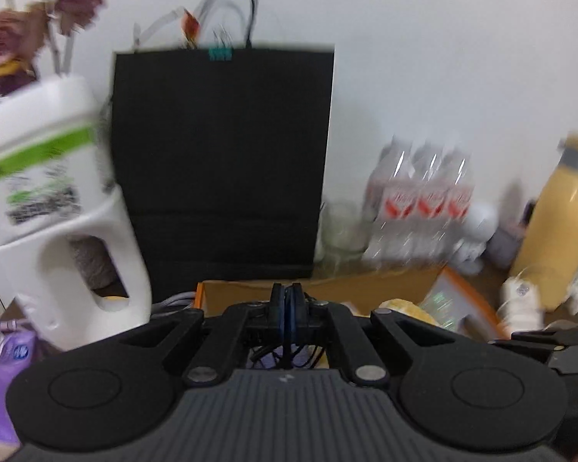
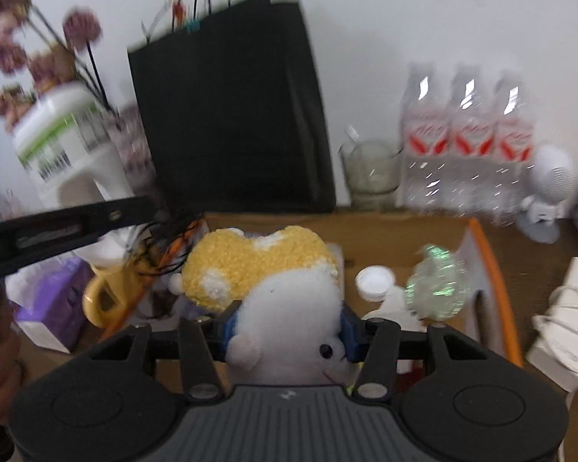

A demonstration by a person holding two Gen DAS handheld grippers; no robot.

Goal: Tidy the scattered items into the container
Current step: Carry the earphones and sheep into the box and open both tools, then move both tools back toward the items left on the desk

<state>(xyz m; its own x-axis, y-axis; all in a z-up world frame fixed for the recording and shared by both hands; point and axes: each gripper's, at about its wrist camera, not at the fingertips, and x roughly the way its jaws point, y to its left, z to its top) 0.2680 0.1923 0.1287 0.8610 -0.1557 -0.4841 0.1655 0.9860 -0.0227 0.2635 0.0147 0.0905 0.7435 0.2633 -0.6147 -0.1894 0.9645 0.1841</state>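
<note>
The right gripper [image 2: 287, 337] has its blue pads pressed against either side of a plush toy [image 2: 285, 323], a white-faced animal with a yellow fuzzy back, so the tongs are closed partway on the soft body and hold it. The toy sits over the open cardboard box [image 2: 404, 231] with an orange rim, which is the container. Inside the box, to the right of the toy, lie a small white cap [image 2: 375, 281] and a crumpled clear wrapper [image 2: 437, 288] with green glints.

The left gripper [image 1: 289, 300] has its two fingers pressed together; thin black strands dangle just below them, though the blur does not let me say what they are or whether they are pinched. In the right wrist view this gripper reaches in from the left, with a tangle of black wires [image 2: 173, 238] at its tip, above the box's left edge.

Beyond the box a black paper bag [image 1: 223, 161] stands upright against the white wall, with a teal binder clip [image 1: 219, 54] at its top edge. Left of the bag is a white jug [image 1: 54, 200] with a green-striped label and dried purplish flowers [image 1: 38, 27] behind it. A purple pack [image 2: 54, 296] and a yellow mug [image 2: 104, 296] lie just outside the box on the left. To the right of the bag stand a glass jar [image 2: 372, 173], a shrink-wrapped pack of water bottles [image 2: 468, 142], a small white fan [image 2: 551, 192], and in the left wrist view a yellow bottle [image 1: 558, 223]
</note>
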